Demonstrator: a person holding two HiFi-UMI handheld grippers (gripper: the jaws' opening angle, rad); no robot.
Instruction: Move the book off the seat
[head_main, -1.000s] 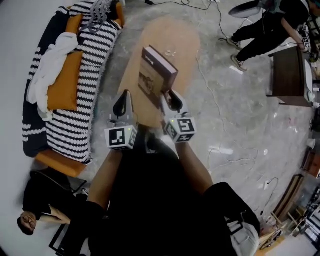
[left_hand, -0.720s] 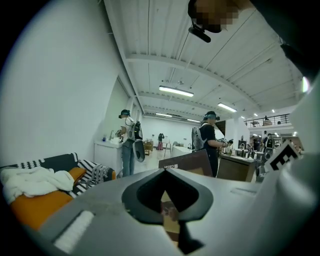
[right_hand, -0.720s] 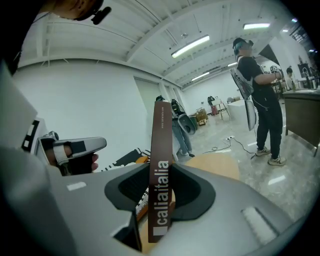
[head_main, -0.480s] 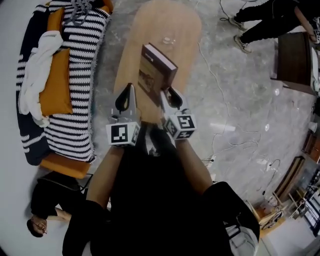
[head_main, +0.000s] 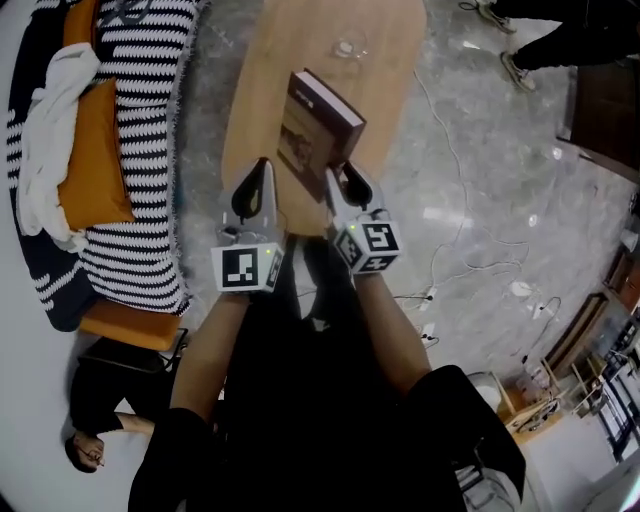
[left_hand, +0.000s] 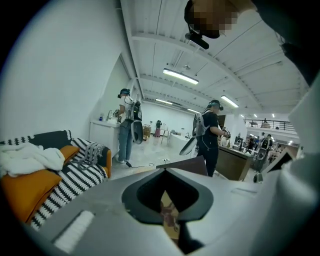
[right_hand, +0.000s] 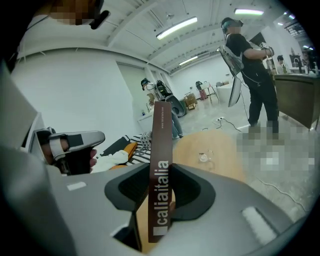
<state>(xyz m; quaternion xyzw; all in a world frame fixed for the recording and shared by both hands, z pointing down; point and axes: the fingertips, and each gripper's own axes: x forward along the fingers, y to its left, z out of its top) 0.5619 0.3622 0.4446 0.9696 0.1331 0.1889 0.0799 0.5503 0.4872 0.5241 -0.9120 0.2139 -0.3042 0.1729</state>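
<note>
A dark brown book (head_main: 318, 125) with a picture on its cover hangs upright over the near end of a long wooden table (head_main: 300, 40). My right gripper (head_main: 338, 175) is shut on its lower edge. In the right gripper view the spine (right_hand: 161, 165) stands pinched between the jaws of my right gripper (right_hand: 161, 210). My left gripper (head_main: 260, 170) is just left of the book and apart from it, jaws together and holding nothing. In the left gripper view, beyond my left gripper (left_hand: 167, 220), the book's top edge (left_hand: 186, 164) shows.
A small glass object (head_main: 348, 46) lies at the table's far end. Left of the table is a sofa with a striped blanket (head_main: 140, 120), an orange cushion (head_main: 90, 160) and a white cloth (head_main: 50, 110). Cables (head_main: 450, 270) run over the marble floor. People stand beyond.
Both grippers and the book have sunk towards the table and moved forward over its near end. The right gripper's hold on the book is unchanged.
</note>
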